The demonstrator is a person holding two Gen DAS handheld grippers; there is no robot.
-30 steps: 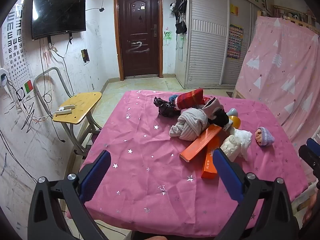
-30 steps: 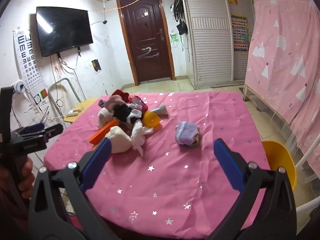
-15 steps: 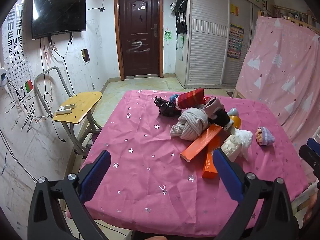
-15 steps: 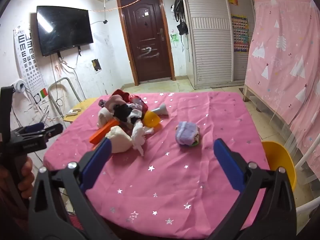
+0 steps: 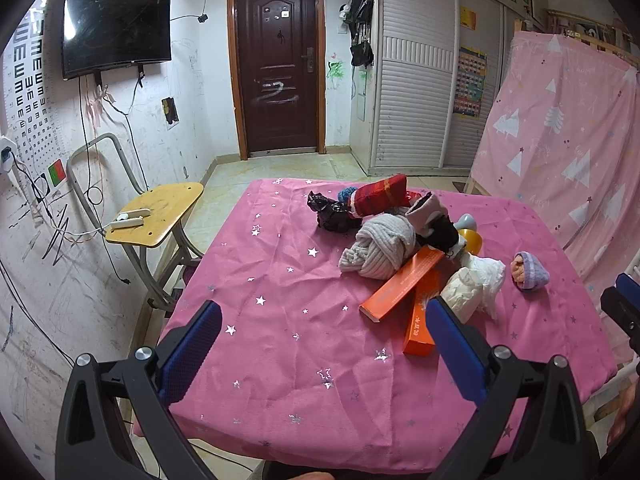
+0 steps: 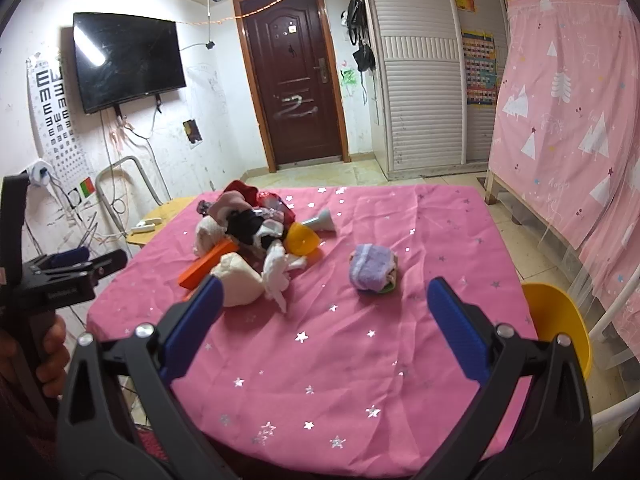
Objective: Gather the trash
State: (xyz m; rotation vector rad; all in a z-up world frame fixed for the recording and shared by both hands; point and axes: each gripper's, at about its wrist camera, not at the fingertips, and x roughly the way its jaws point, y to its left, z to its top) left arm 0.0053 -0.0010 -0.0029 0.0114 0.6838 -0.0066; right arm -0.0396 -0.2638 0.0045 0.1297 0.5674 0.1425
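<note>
A heap of items lies on the pink starred tablecloth (image 5: 280, 320): two orange boxes (image 5: 404, 284), a crumpled white tissue wad (image 5: 472, 288), a black plastic bag (image 5: 332, 212), rolled grey cloth (image 5: 380, 248), a red sock roll (image 5: 380, 198) and a yellow cup (image 6: 302, 240). A purple sock roll (image 6: 372, 268) lies apart to the right. My left gripper (image 5: 320, 344) is open and empty above the table's near edge. My right gripper (image 6: 324, 320) is open and empty, short of the tissue wad (image 6: 240, 280) and the purple roll.
A yellow bin (image 6: 560, 328) stands on the floor at the table's right side. A wooden school chair (image 5: 156, 212) with a power strip stands left of the table. A pink curtain (image 5: 560, 140) hangs to the right. A grey funnel (image 6: 324, 222) lies by the heap.
</note>
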